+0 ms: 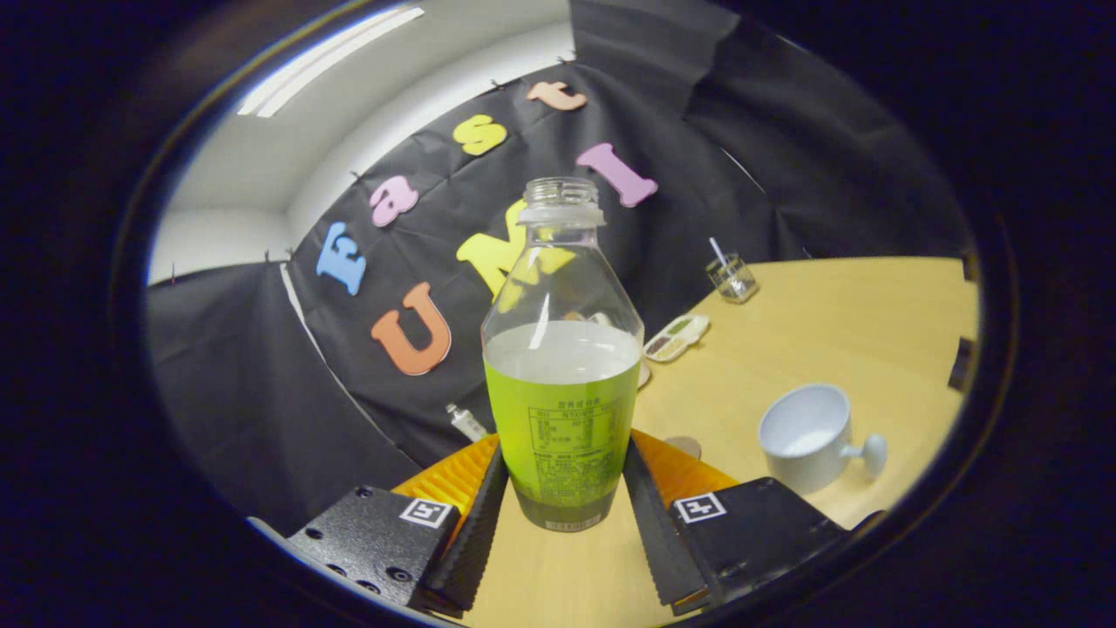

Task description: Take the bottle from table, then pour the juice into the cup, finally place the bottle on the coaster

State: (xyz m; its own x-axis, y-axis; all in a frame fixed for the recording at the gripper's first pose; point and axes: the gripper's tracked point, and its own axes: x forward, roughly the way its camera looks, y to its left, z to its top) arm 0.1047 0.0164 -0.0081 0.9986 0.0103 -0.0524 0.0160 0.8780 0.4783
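Pale wooden tabletop (872, 323) tilts beneath you. Your gripper (565, 515) clamps both fingers on the clear plastic bottle with the green label (562, 384), low on its body so the uncapped neck stays free for pouring. Right of the fingers sits the white handled cup (806, 436). Label print is too small to read.
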